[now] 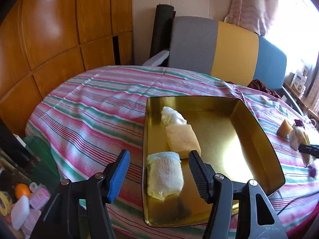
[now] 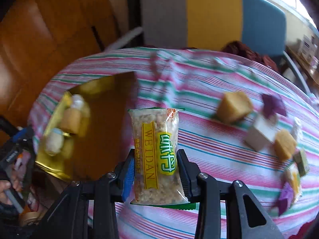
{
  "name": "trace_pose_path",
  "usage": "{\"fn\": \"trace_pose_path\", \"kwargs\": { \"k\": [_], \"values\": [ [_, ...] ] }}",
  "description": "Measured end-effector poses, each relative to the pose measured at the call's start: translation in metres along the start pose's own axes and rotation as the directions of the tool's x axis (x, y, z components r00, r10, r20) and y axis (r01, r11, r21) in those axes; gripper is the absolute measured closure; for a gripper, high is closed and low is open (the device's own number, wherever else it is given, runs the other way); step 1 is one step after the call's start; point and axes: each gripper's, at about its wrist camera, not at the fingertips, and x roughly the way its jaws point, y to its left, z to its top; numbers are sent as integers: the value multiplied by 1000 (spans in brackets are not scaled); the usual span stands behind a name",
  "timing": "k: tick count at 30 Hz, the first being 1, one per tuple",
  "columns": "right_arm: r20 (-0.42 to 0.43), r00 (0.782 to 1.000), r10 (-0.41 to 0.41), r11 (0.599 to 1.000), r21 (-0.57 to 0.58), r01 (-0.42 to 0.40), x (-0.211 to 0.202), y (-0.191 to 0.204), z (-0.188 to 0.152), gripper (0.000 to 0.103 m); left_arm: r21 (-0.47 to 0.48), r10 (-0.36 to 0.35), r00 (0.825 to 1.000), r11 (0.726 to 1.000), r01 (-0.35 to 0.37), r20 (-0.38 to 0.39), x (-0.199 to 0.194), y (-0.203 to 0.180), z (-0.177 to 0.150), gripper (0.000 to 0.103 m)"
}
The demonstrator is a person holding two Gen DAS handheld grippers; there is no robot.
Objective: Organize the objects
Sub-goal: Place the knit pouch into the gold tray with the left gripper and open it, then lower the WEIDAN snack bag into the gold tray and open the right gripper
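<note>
- The gold tin tray (image 1: 247, 117) lies on the table (image 1: 95, 103) with the striped cloth, toward its right side.
- Along the tray's left wall lie three things in a row: a white wrapped piece (image 1: 173, 116), a yellow sponge cake (image 1: 183, 140) and a rolled towel (image 1: 164, 176).
- The left claw (image 1: 157, 174) is released, with the towel between its fingers but untouched.
- The right claw (image 2: 155, 172) is clenched on a snack packet (image 2: 156, 153) above the cloth, just right of the tray.

Blurred snacks (image 2: 259, 131) on tablecloth (image 2: 199, 139)
</note>
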Motion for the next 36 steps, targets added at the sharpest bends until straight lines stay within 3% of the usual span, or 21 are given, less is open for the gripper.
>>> {"fn": "trace_pose_path", "kwargs": {
  "k": [6,14,21,30,33,36],
  "values": [
    [-41,993,112,985,-125,-117,33,96,14,63,-10,59,997,998,-58,48,-11,8,0,40],
    [-188,980,69,974,-199,-106,105,177,3,63,-101,114,993,989,-112,21,-8,35,-5,37],
    [-218,974,53,980,-177,-93,136,190,4,63,-155,142,990,978,-137,19,-5,51,-8,35],
    [-252,964,81,979,-162,-125,141,196,-1,61,-168,152,988,975,-146,21,-1,57,-8,33],
    [-258,959,118,976,-149,-160,140,195,-3,59,-161,152,988,976,-147,17,0,55,-8,33],
    [-284,935,212,962,-108,-251,138,194,-8,56,-157,153,988,976,-148,20,0,54,-8,28]
  ]
}}
